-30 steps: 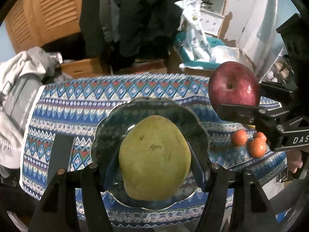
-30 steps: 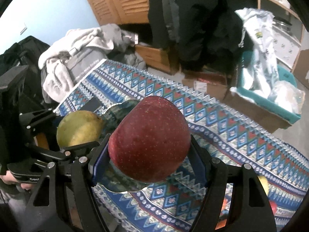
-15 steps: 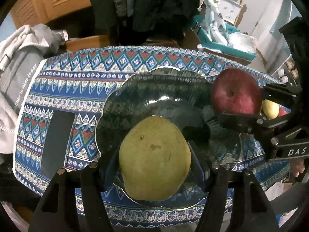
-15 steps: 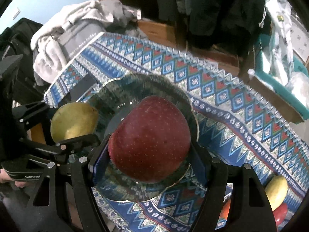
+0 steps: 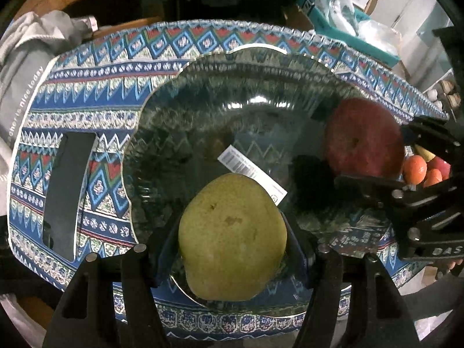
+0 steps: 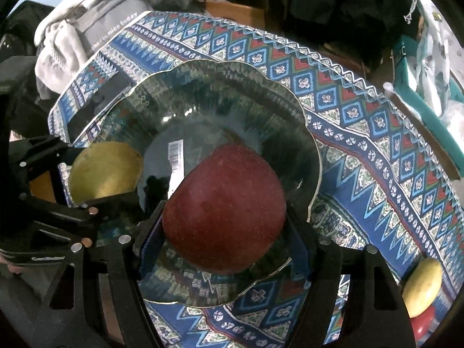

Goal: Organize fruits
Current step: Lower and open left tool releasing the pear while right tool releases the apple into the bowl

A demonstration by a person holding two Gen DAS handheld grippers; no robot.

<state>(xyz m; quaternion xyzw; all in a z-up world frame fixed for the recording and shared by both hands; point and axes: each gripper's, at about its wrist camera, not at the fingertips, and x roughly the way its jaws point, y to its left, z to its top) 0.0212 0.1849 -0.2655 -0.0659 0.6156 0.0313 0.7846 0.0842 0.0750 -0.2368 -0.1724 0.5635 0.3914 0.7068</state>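
Observation:
My left gripper (image 5: 232,243) is shut on a yellow-green pear (image 5: 232,237) and hangs over the near rim of a clear glass plate (image 5: 232,87) with a scalloped edge. My right gripper (image 6: 224,217) is shut on a dark red apple (image 6: 224,208) over the same glass plate (image 6: 203,92). In the left wrist view the apple (image 5: 364,137) shows at the plate's right side, held in the right gripper (image 5: 374,156). In the right wrist view the pear (image 6: 105,171) and the left gripper (image 6: 95,174) sit at the plate's left side. A barcode sticker (image 5: 252,171) lies under the plate's middle.
The plate rests on a blue patterned tablecloth (image 5: 95,87). A black phone (image 5: 66,197) lies left of the plate. Small orange fruits (image 5: 416,168) and a yellow fruit (image 6: 423,284) sit on the cloth at the right. Grey clothing (image 6: 87,17) is piled beyond the table's left end.
Both grippers have come down toward the plate with their fruit; the plate now fills much more of each view. Both grips are unchanged.

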